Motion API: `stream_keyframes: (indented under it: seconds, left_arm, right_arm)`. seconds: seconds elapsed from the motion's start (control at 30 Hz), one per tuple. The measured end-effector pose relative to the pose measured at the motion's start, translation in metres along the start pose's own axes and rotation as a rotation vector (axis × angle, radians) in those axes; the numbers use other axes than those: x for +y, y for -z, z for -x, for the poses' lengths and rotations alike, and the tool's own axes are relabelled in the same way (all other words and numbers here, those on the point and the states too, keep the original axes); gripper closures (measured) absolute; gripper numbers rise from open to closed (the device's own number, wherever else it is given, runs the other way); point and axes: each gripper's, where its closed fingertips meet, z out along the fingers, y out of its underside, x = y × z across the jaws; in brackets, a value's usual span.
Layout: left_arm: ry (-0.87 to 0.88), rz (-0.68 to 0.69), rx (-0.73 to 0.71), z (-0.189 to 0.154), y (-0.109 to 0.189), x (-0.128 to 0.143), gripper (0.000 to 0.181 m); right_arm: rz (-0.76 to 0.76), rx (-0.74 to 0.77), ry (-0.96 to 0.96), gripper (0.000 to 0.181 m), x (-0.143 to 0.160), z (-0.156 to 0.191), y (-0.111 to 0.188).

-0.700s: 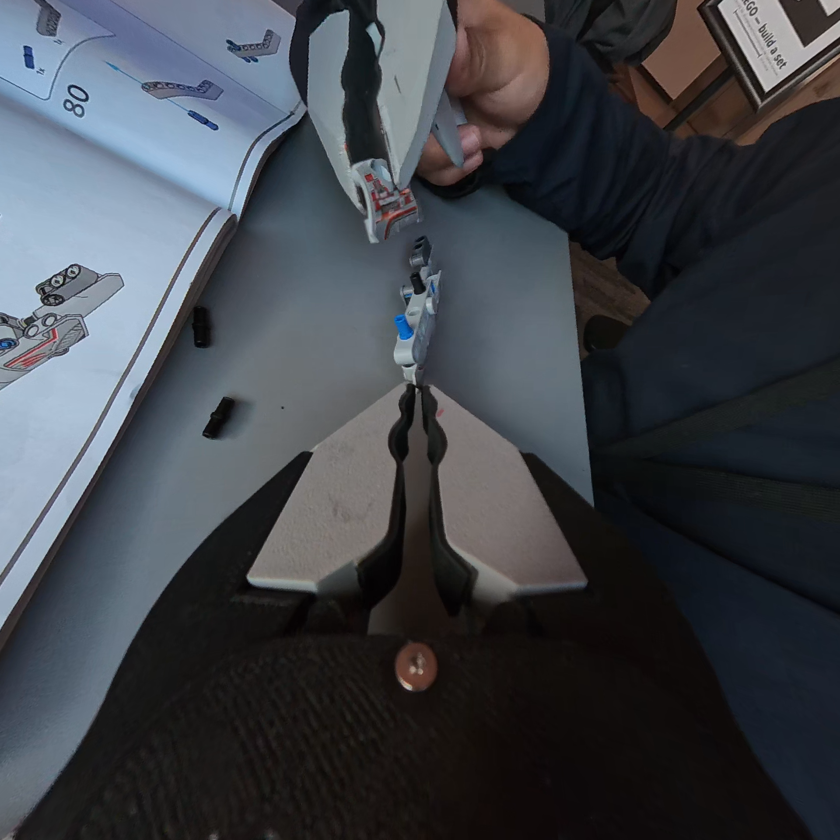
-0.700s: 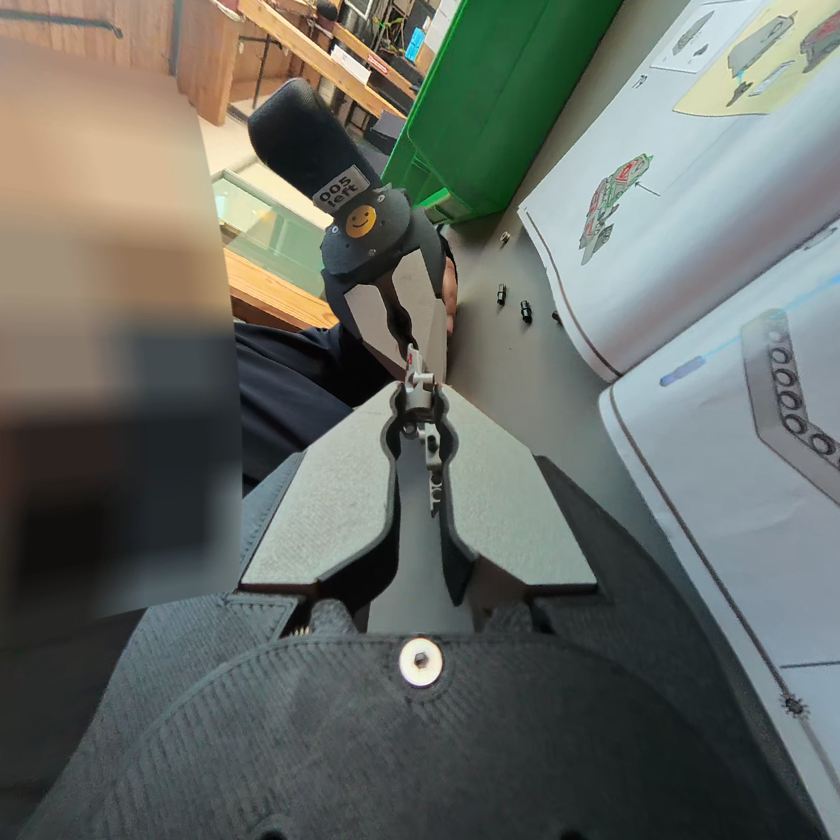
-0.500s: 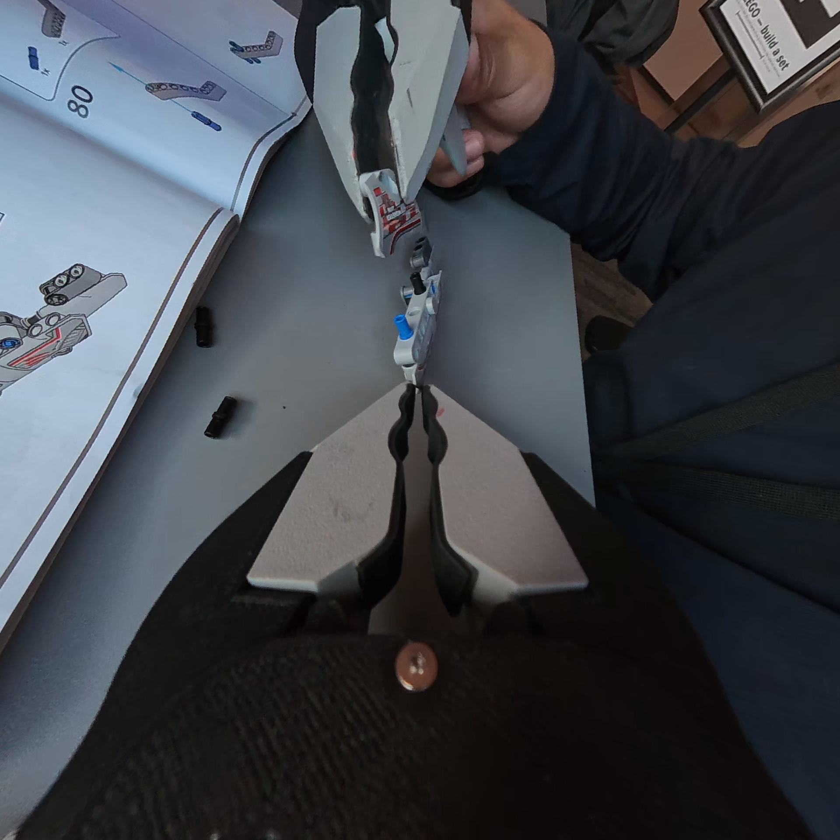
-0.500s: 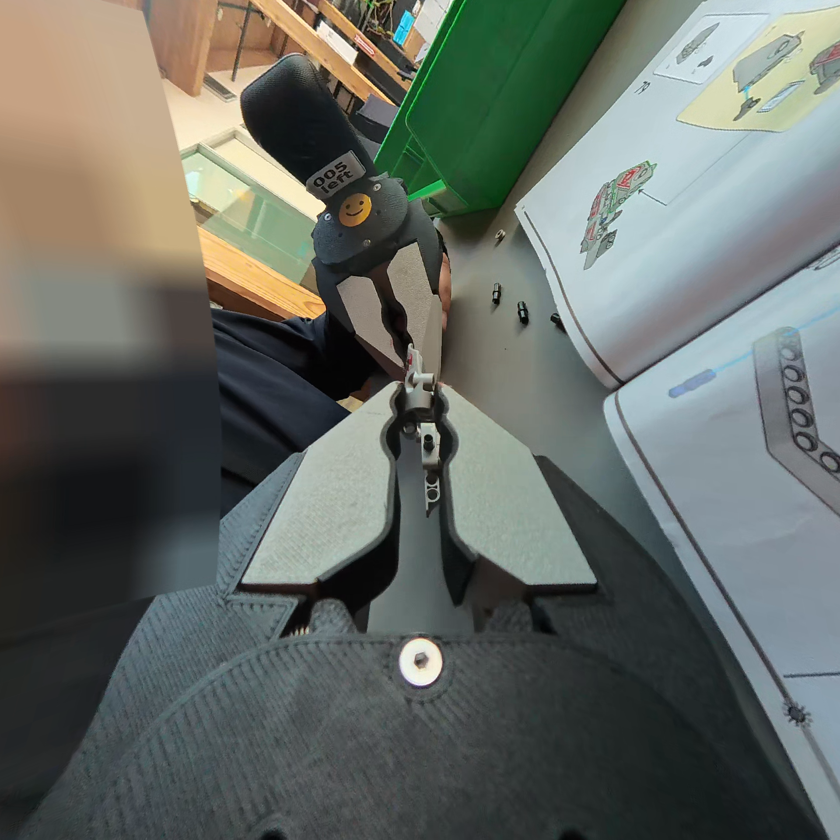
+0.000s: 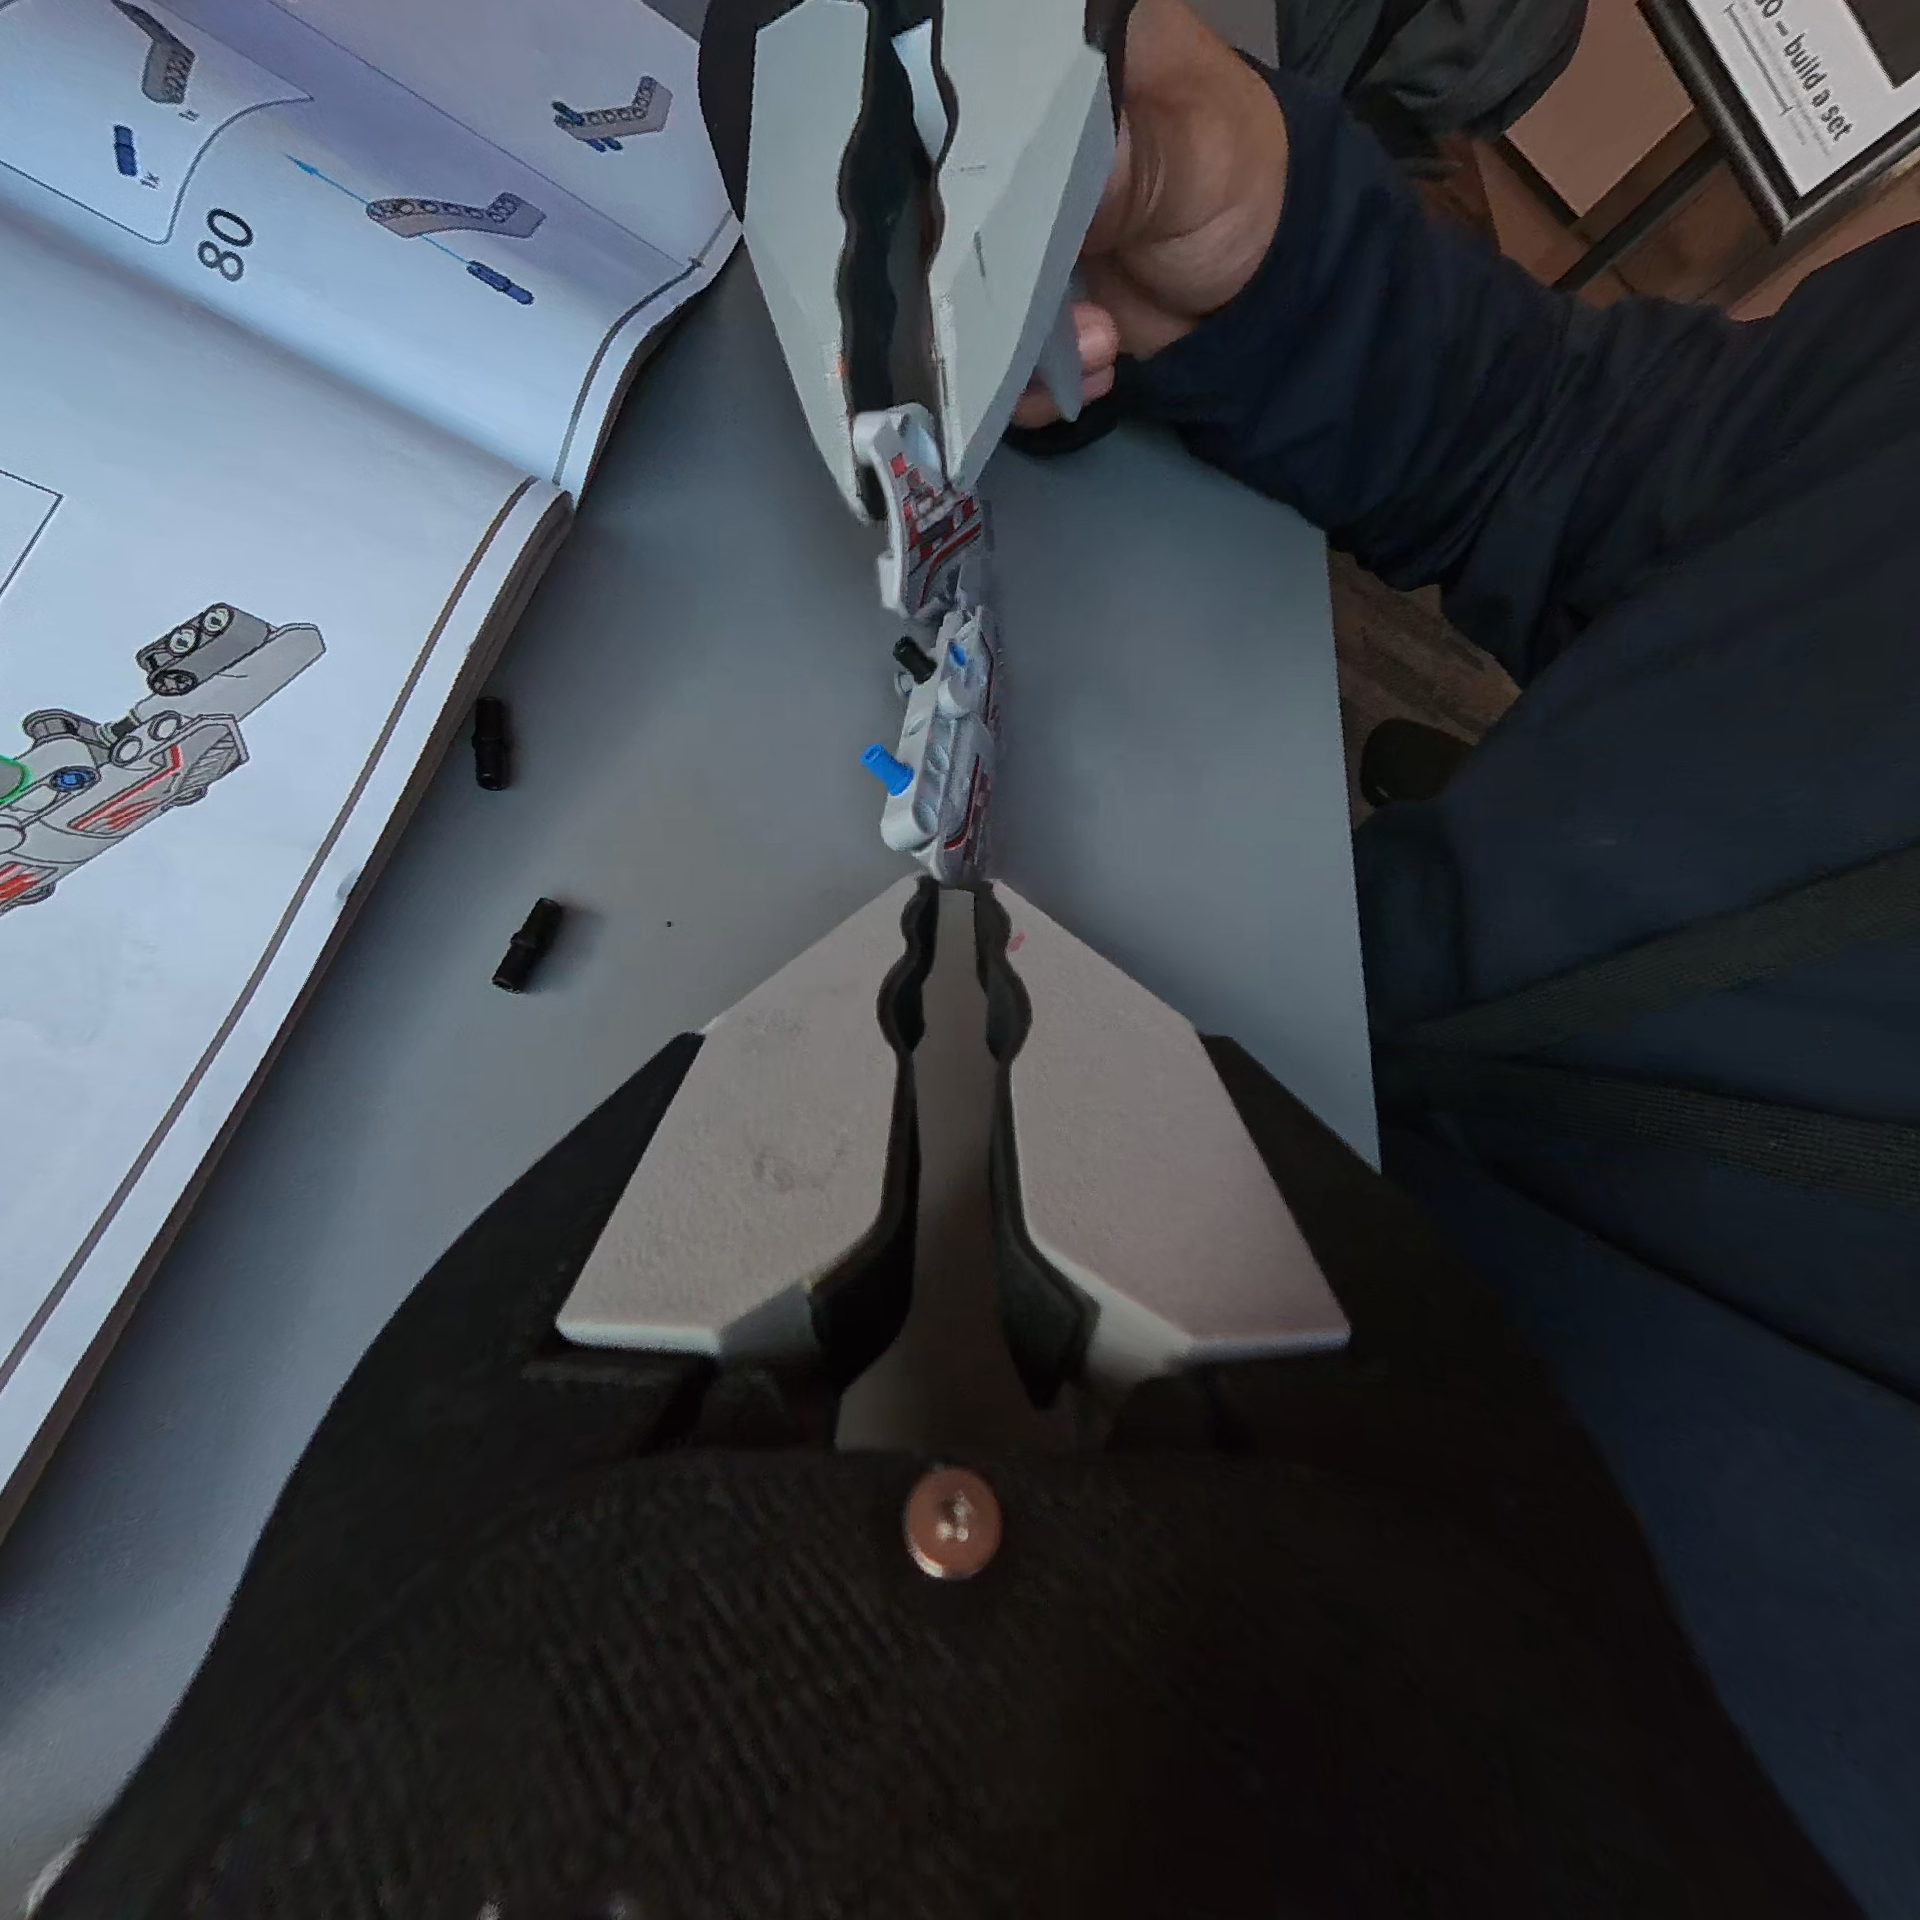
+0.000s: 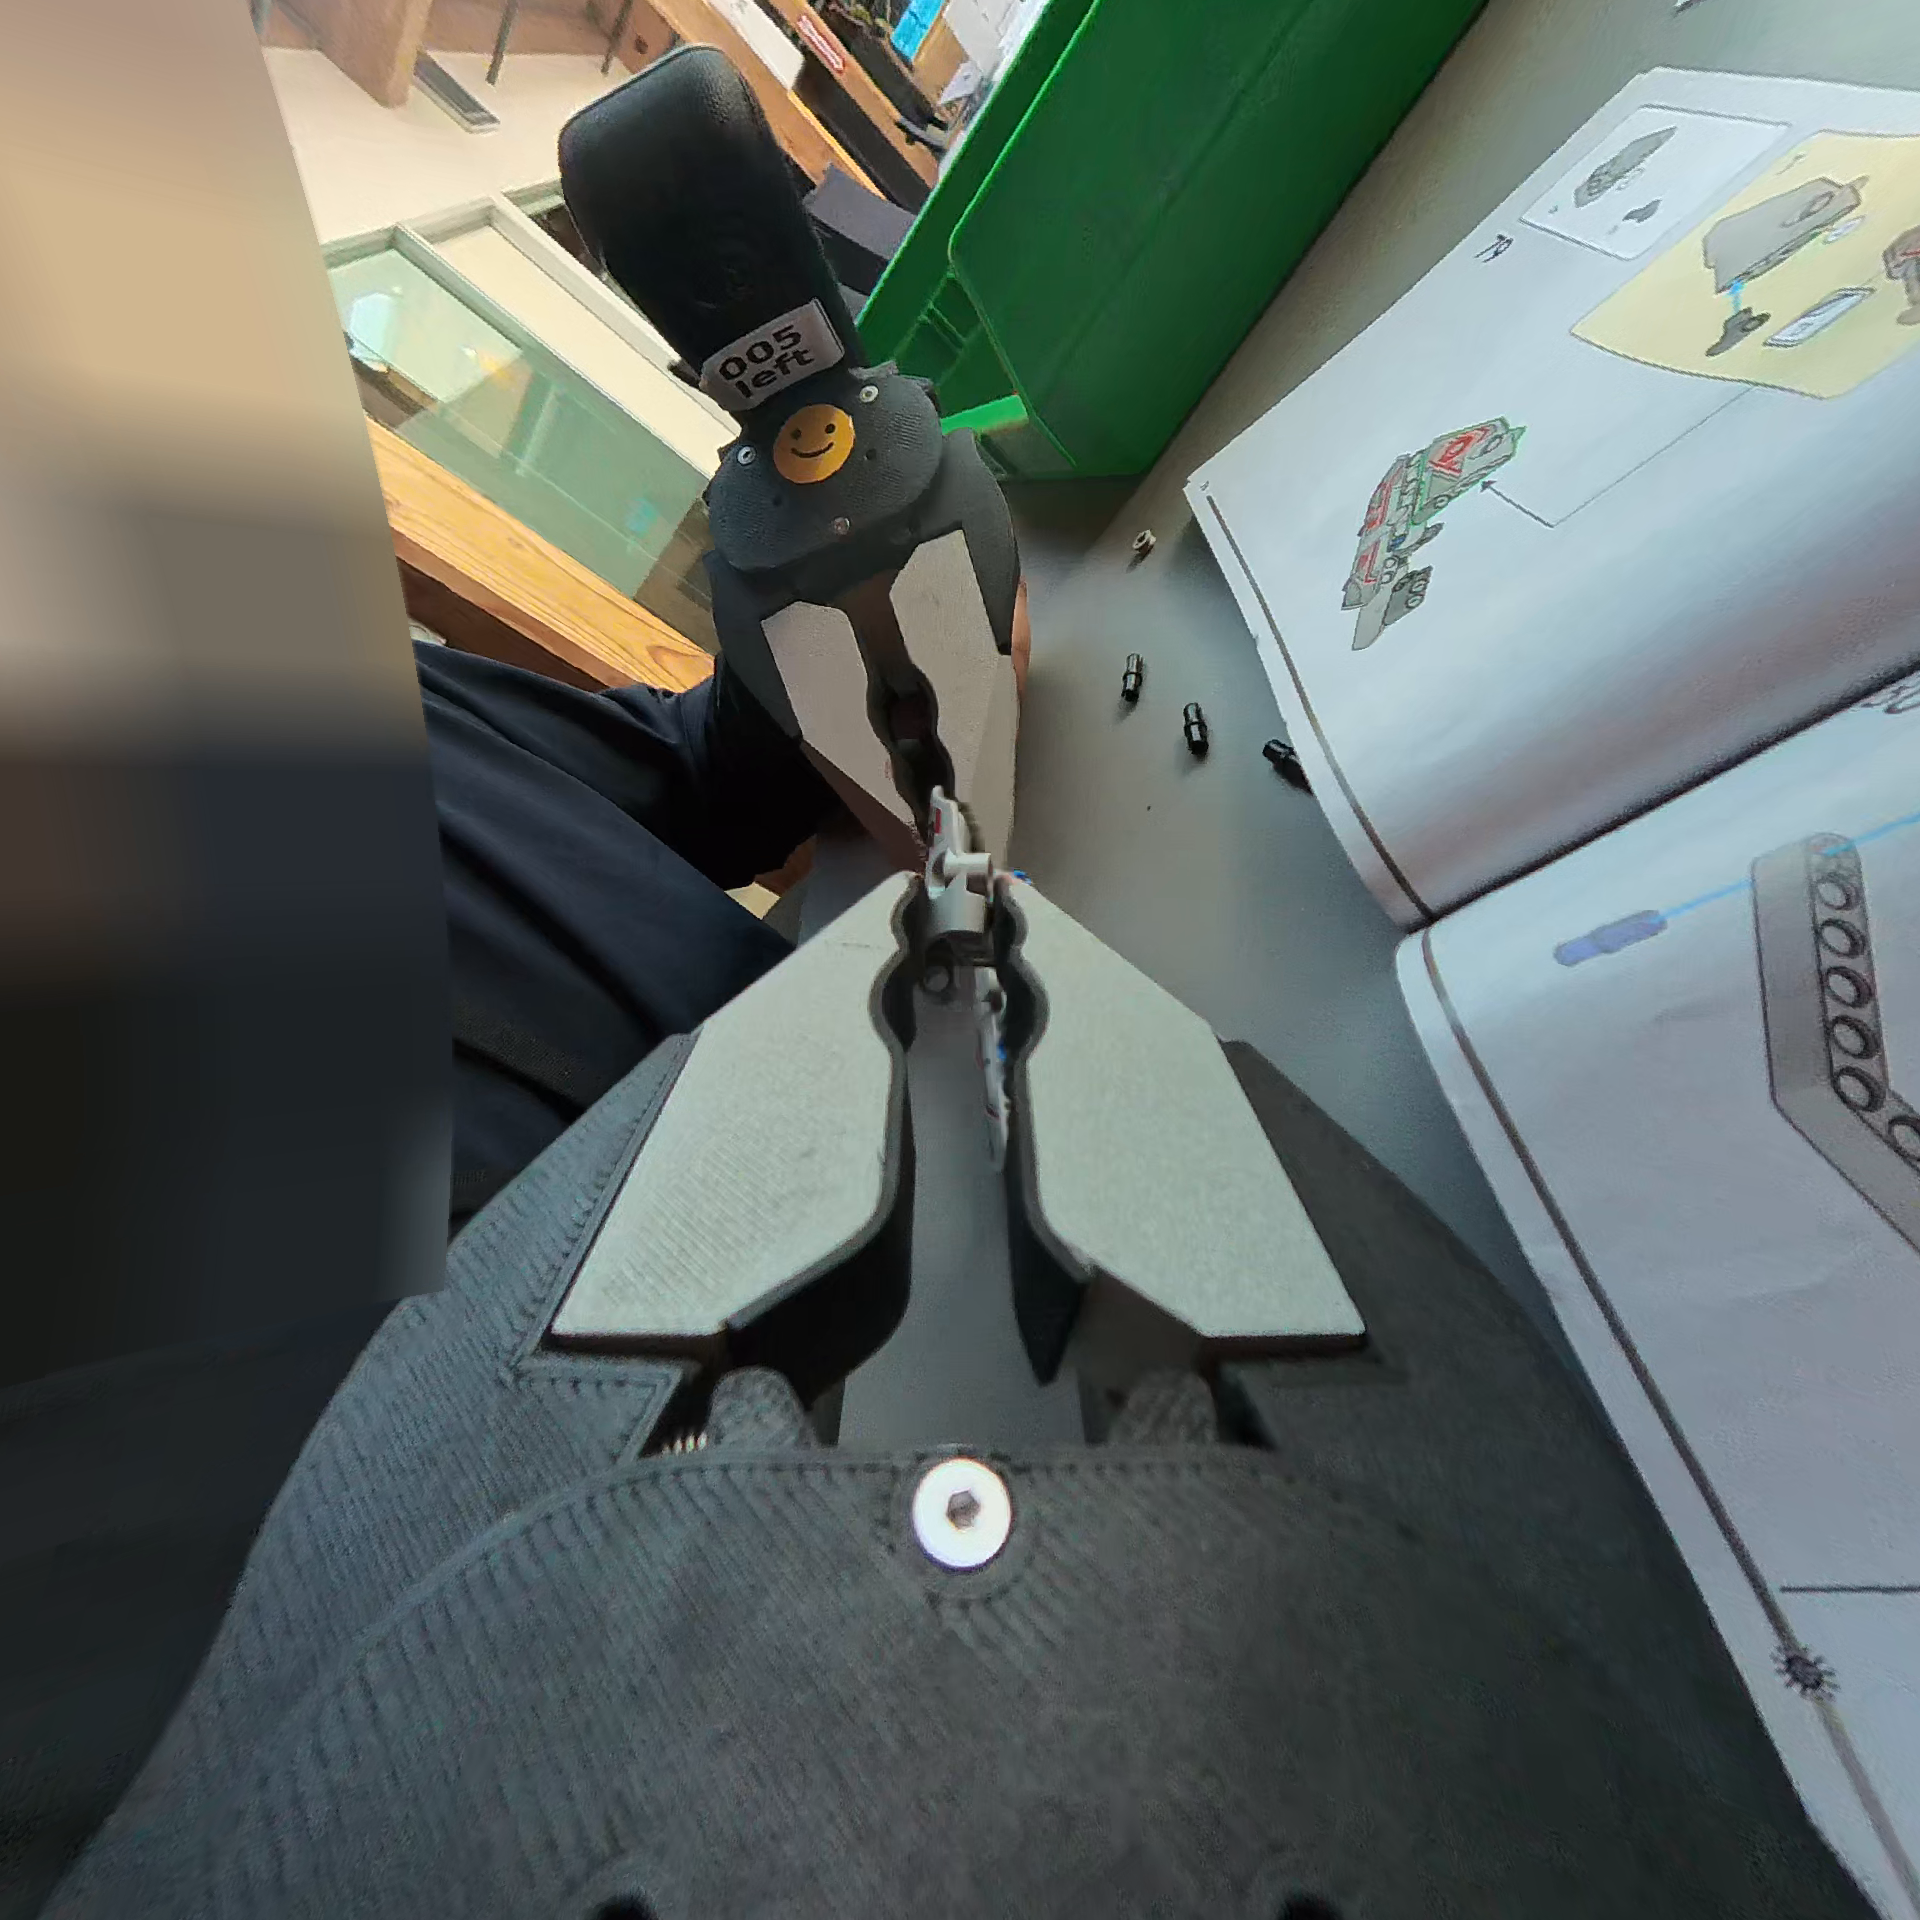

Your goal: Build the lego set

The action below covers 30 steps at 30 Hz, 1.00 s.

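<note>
Fingers, left: my left gripper (image 5: 951, 894) is pinched tight on the lower end of a grey lego beam assembly (image 5: 943, 764), which stands out ahead of the tips with a blue pin (image 5: 881, 771) and a black pin (image 5: 914, 655) sticking from its side.
Fingers, right: my right gripper (image 6: 951, 914) is clamped on a small grey panel with red markings (image 5: 925, 520), seen from the left wrist view poking out of its tips.
What just changed: half a second ago there was a clear gap between the two pieces; now the panel's end has come down onto the top of the beam assembly and they appear to touch or overlap.
What it means: I judge this to be the mating step, with the pieces lined up but, as far as I can tell, not yet pressed home. Whether any pin has entered a hole is too small to see.
Where the work is: both pieces are held in the air over the table, between my two grippers.
Surface: grey table (image 5: 1143, 727), with the open instruction booklet (image 5: 260, 468) to one side and two loose black pins (image 5: 490, 743) beside its edge.
Room: a green bin (image 6: 1195, 208) at the table's far end, wooden benches beyond, and a framed sign (image 5: 1787, 94) near the floor.
</note>
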Motion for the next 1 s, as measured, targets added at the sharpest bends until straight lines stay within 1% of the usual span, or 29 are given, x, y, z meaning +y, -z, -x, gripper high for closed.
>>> stream_keyframes:
  seconds: [0.07,0.13,0.2,0.27,0.33,0.43,0.47,0.53,0.6,0.7,0.83,1.0]
  left_arm:
    - [0.002,-0.007,-0.002,0.001,0.002,-0.001,0.176]
    - [0.009,-0.017,-0.001,0.002,0.004,-0.003,0.173]
    - [0.010,-0.039,-0.003,0.003,0.007,-0.006,0.168]
    - [-0.012,-0.087,-0.001,0.000,0.012,-0.015,0.168]
    - [-0.050,-0.129,0.003,-0.004,0.013,-0.023,0.170]
    - [-0.099,-0.135,0.007,-0.010,0.008,-0.025,0.175]
    - [-0.113,-0.121,0.007,-0.012,0.006,-0.023,0.181]
    - [-0.137,-0.105,-0.010,-0.011,0.004,-0.020,0.181]
    - [-0.145,-0.112,0.003,-0.014,0.004,-0.021,0.181]
    - [-0.138,-0.128,0.022,-0.017,0.006,-0.025,0.174]
    - [-0.143,-0.144,0.037,-0.020,0.008,-0.027,0.176]
    - [-0.168,-0.129,0.028,-0.022,0.007,-0.024,0.176]
  right_arm:
    - [-0.014,-0.029,0.004,0.173,-0.002,0.005,0.002]
    - [-0.003,-0.034,0.072,0.173,-0.003,0.012,0.001]
    - [0.027,0.016,0.176,0.173,0.000,0.015,-0.003]
    - [0.069,0.081,0.294,0.173,0.004,0.017,-0.008]
    - [0.109,0.123,0.389,0.173,0.009,0.019,-0.014]
    - [0.152,0.164,0.468,0.172,0.015,0.020,-0.021]
    - [0.160,0.190,0.479,0.172,0.016,0.017,-0.022]
    - [0.152,0.200,0.490,0.172,0.014,0.017,-0.022]
    - [0.138,0.186,0.483,0.173,0.012,0.020,-0.021]
    - [0.134,0.200,0.482,0.173,0.011,0.018,-0.019]
    - [0.137,0.177,0.501,0.173,0.013,0.023,-0.021]
    - [0.118,0.150,0.487,0.173,0.010,0.026,-0.022]
